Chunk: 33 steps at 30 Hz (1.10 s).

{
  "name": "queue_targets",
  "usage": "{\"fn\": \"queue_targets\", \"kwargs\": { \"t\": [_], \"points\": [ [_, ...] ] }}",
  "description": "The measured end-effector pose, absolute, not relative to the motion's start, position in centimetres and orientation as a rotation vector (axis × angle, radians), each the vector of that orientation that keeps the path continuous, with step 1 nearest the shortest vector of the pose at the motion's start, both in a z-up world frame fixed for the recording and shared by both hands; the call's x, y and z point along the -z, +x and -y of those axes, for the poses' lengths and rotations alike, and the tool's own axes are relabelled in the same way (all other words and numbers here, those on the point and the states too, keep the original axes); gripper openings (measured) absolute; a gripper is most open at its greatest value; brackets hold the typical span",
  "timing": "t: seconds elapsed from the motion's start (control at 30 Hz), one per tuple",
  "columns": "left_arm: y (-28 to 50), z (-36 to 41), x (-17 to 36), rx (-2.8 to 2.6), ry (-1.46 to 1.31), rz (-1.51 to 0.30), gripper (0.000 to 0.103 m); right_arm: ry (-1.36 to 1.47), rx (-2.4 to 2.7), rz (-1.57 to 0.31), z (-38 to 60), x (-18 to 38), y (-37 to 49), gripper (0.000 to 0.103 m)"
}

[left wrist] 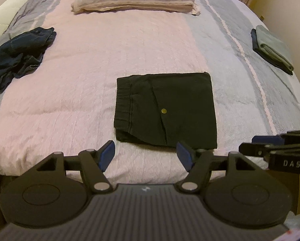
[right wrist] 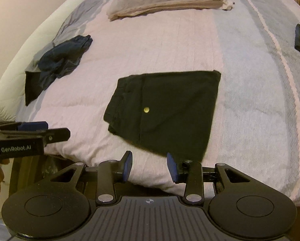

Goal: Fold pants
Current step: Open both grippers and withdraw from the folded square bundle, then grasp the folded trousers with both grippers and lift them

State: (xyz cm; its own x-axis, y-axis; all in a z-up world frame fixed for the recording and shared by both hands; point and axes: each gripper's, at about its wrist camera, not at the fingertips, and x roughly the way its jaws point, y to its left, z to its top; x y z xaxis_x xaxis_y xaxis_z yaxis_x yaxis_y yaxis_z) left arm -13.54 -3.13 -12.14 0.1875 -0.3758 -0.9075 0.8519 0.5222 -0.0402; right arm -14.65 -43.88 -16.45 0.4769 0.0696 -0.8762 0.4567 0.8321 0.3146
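Black pants [left wrist: 166,108] lie folded into a flat square on the pink middle band of the bedspread [left wrist: 89,70], a brass button [left wrist: 164,111] facing up. My left gripper [left wrist: 145,146] hovers just short of the square's near edge, open, with nothing between its blue pads. In the right wrist view the same pants [right wrist: 164,110] lie ahead of my right gripper [right wrist: 149,156], which is also open and empty above the near edge. Each gripper shows side-on in the other's view: the right one [left wrist: 270,142] at the right, the left one [right wrist: 33,128] at the left.
A crumpled dark blue garment [left wrist: 21,54] lies at the left of the bed. A small folded grey and dark stack [left wrist: 272,48] sits at the right edge. Folded beige blankets [left wrist: 133,0] lie at the far end, beside a white bolster [left wrist: 9,14]. The bed's near edge runs below the grippers.
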Motion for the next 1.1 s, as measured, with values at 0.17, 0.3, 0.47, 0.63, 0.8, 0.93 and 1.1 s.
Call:
{"fn": "queue_targets", "kwargs": {
  "t": [0.17,0.3,0.47,0.63,0.8,0.93,1.1],
  "points": [
    [-14.5,2.6,12.3,0.921,0.547,-1.058,0.065,0.588,0.256,-1.059,43.9,17.1,-15.8,0.036],
    [-14.3,2.4,13.1,0.918,0.548,-1.071,0.069,0.613,0.275,-1.058,44.3,17.9,-16.5,0.036],
    [-11.6,1.5,15.8,0.944,0.479,-1.082,0.077,0.698,0.378,-1.045,46.9,20.8,-17.8,0.036],
    [-6.3,0.8,20.7,0.921,0.362,-1.146,0.079,0.879,0.527,-0.984,51.6,25.0,-20.6,0.036],
    [-1.6,1.7,25.7,0.971,0.197,-1.237,0.082,1.105,0.602,-0.877,56.1,29.4,-22.5,0.042],
    [1.5,3.4,29.1,1.022,0.077,-1.28,0.085,1.153,0.579,-0.814,58.2,32.2,-21.4,0.078],
    [4.8,5.6,33.2,1.073,0.015,-1.359,0.085,1.159,0.476,-0.799,59.9,35.5,-18.2,0.078]
  ]
}}
